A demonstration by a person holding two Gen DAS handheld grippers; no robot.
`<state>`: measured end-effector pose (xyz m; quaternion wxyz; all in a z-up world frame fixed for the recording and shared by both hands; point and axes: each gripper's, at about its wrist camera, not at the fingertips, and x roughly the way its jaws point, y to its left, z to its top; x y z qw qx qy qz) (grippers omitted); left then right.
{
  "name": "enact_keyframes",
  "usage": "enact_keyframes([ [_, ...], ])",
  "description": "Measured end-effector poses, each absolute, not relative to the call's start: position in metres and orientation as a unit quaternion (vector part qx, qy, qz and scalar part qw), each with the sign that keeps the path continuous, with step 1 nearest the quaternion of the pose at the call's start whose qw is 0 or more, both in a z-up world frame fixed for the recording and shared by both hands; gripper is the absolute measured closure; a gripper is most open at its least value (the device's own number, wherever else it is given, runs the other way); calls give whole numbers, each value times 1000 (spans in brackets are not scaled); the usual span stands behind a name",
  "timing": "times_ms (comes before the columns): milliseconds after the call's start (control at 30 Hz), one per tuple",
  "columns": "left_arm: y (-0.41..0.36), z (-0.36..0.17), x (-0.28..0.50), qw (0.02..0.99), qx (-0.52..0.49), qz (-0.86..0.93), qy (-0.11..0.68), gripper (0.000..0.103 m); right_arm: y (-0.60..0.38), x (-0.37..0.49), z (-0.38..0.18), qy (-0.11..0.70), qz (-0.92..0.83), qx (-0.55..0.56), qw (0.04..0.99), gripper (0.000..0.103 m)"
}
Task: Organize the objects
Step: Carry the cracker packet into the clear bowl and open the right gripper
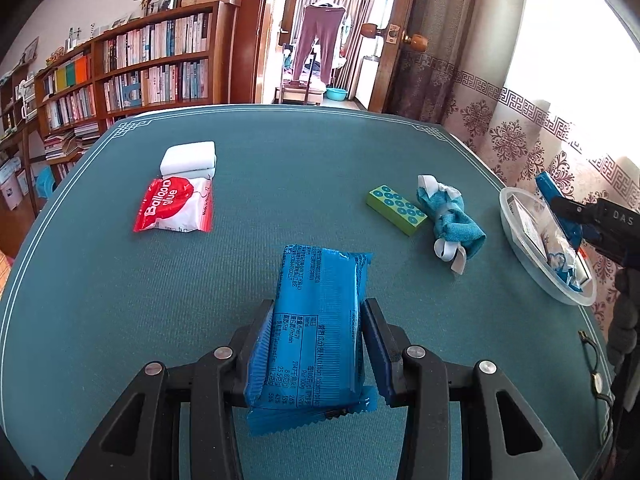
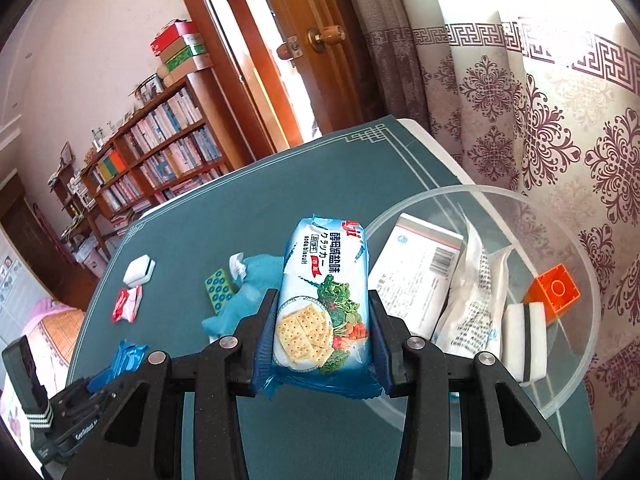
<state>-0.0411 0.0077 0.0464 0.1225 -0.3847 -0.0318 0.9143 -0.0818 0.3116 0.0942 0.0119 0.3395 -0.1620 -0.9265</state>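
Jaws pinched packets: left gripper (image 1: 318, 332) a blue packet (image 1: 320, 312), right gripper (image 2: 322, 332) crackers (image 2: 324, 296) beside the bowl (image 2: 560, 404). Best carried over the rim, then released low.

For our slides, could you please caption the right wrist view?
Right gripper holds a soda biscuit pack beside the clear bowl of collected items.

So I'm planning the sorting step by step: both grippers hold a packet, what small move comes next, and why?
Probably ease the right gripper forward over the clear plastic bowl and release its soda biscuit packet: the bowl lies just beyond it and already holds sorted items, while the left gripper sits farther away.
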Motion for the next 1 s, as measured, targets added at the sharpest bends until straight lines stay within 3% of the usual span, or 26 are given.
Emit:
enact_keyframes([
  [433,12,42,-42,123,-393,911,-29,58,346,-122,75,-214,-909,354,-43,59],
  [1000,31,48,-36,138,-391,910,-16,58,339,-60,89,-152,-933,324,-35,59],
])
